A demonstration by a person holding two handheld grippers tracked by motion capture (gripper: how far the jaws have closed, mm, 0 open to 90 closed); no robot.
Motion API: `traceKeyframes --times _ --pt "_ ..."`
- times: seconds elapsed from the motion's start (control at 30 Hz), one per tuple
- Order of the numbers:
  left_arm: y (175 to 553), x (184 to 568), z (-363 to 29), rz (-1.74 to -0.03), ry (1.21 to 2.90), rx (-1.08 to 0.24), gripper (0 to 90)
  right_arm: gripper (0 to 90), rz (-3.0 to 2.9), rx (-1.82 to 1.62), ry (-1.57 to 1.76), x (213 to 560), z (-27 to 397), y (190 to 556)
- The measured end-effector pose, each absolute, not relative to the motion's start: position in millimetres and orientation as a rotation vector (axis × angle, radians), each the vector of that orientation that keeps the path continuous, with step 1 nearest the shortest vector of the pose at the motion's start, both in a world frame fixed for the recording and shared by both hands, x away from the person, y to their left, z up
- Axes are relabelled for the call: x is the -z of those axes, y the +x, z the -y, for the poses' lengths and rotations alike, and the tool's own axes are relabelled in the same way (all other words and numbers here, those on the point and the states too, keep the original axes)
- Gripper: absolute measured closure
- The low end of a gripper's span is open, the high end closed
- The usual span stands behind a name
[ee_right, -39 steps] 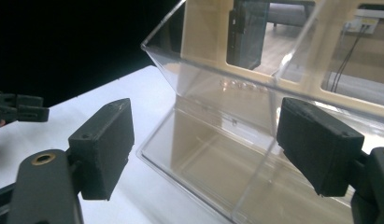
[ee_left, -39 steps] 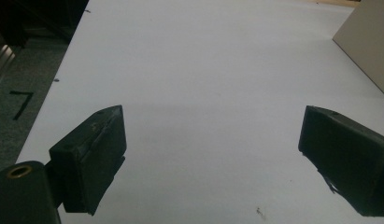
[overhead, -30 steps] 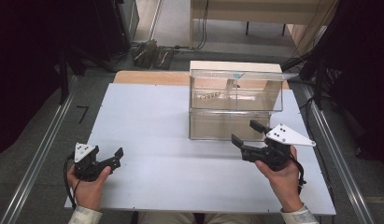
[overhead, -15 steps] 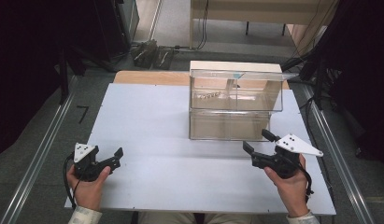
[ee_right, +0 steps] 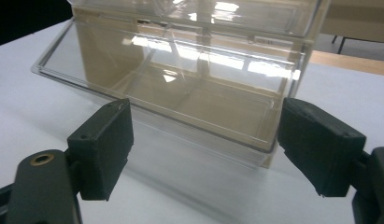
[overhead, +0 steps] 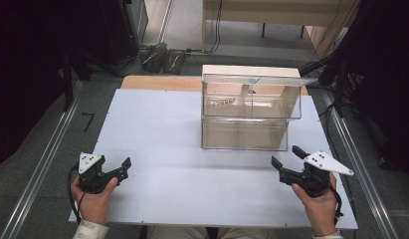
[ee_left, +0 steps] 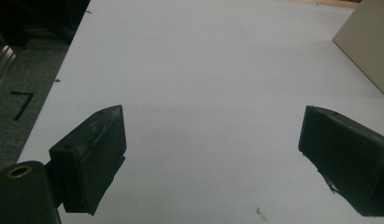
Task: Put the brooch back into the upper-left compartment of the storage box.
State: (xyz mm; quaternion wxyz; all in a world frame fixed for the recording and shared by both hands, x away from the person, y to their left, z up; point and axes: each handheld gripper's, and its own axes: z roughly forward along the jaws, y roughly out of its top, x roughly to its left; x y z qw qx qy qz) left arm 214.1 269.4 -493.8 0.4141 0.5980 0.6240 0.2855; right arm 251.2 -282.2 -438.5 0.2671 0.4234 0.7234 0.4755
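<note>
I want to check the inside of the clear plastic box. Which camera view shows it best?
The right gripper view: the clear plastic box is close, and its lower compartment looks empty. The high view shows the whole box from farther off, with something small in the upper part. The left gripper view catches one corner.

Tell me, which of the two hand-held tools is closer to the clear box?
The right tool, just off the clear box at its front right corner. The left tool sits far across the white table.

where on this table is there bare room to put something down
Most of the white table is bare: the wide patch left of the clear box, and the strip in front of it between the left tool and the right tool. It is tightest between the box's front and the right tool.
</note>
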Motion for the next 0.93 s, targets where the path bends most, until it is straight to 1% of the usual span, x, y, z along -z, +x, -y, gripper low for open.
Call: traceKeyframes --times 0.7,0.93 --pt "213.5 493.3 -269.6 -1.567 1.497 -0.717 8.1 16.7 -1.855 -1.101 1.327 464.9 329.5 256.8" --pt "213.5 493.1 -269.5 -1.569 1.499 -0.719 8.1 14.3 -1.819 -1.074 1.396 469.7 342.8 261.0"
